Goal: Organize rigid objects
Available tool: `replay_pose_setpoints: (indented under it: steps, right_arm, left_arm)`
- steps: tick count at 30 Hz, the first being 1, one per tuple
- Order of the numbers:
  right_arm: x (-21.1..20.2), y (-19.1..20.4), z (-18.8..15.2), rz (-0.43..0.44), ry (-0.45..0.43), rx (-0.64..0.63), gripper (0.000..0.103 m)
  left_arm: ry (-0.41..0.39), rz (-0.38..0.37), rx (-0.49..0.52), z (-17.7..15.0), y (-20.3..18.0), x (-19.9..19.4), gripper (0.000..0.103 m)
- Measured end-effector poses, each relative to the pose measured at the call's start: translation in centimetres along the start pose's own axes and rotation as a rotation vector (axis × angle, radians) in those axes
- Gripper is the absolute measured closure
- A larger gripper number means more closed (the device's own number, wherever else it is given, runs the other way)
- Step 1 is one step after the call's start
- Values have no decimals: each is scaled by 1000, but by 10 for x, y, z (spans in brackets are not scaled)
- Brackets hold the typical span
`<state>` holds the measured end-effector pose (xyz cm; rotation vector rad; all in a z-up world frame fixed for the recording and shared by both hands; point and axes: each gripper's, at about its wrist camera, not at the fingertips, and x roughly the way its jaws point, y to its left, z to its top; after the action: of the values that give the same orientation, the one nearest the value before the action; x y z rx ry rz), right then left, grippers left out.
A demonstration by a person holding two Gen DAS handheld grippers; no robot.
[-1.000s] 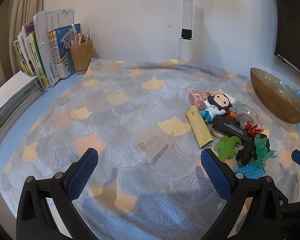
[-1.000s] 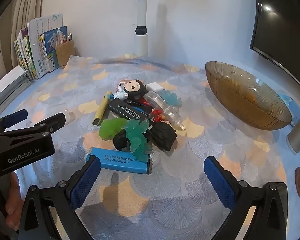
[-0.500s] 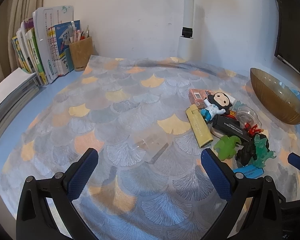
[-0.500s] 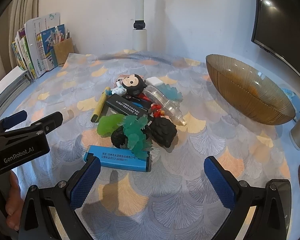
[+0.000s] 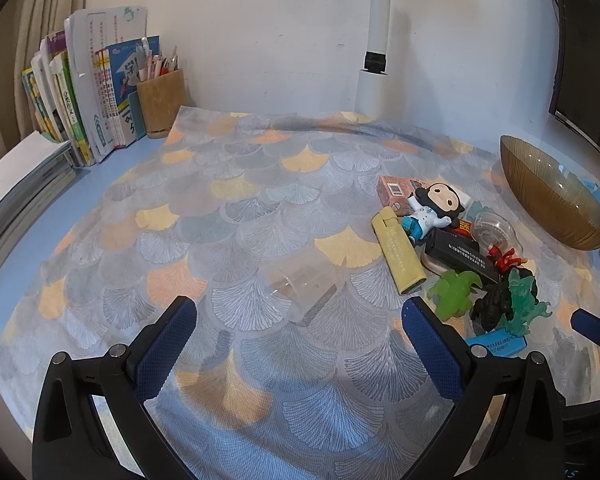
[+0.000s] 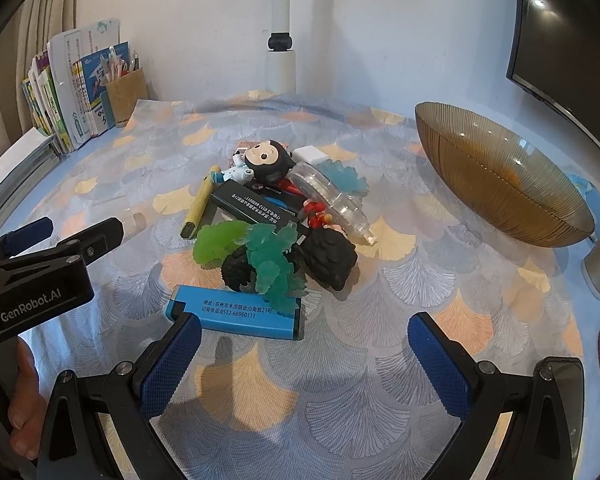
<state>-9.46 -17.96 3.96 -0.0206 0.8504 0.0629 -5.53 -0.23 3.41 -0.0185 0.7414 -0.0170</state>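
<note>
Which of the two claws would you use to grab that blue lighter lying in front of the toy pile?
Probably the right gripper. It is open, and the blue lighter lies just ahead of its fingers. The left gripper, also open, faces bare tablecloth and sees the lighter off to its side.

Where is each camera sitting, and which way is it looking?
Left wrist: on the left claw, low over the cloth, facing the books; its open fingers show.
Right wrist: on the right claw, facing the toy pile; a hand and the left claw show.
Both see the pile and bowl.
</note>
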Motion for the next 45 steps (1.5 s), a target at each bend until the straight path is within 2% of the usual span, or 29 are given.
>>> replay_pose_setpoints:
  steps: [38, 41, 43, 45]
  right_arm:
    - [0, -3, 1, -3, 10, 2, 0]
    - [-4, -5, 1, -29, -6, 9, 0]
    - [-9, -8, 0, -12, -22, 10, 0]
    - [-15, -13, 1, -7, -19, -2, 0]
  left_arm:
    - [-4, 11, 16, -1, -4, -1, 1]
    - [9, -15, 11, 0, -1, 0, 1]
    - [48, -104, -4, 5, 8, 5, 1]
    - [86, -162, -3, 11, 18, 8, 1]
